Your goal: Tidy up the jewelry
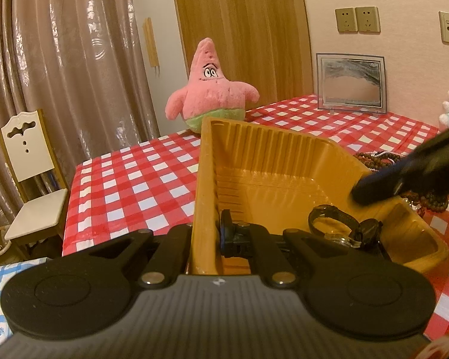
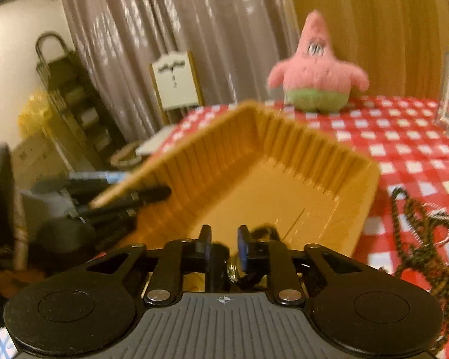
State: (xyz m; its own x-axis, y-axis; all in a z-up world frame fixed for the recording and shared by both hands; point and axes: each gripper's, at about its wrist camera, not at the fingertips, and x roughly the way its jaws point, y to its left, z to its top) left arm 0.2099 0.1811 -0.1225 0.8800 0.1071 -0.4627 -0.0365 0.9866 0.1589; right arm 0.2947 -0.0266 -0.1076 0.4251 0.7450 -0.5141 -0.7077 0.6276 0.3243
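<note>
The left wall of a ribbed, mustard-yellow plastic tray (image 1: 284,161) is clamped between the jaws of the left gripper (image 1: 206,239); the tray is seen resting on the surface under a red-and-white checked cloth (image 1: 140,176); a black wristwatch (image 1: 338,224) lies inside, by the near right corner; the right gripper (image 2: 223,245) is held over that corner, its jaws narrowly parted around the watch, contact unclear through blur; dark bead necklaces (image 2: 428,227) lie right of the tray.
</note>
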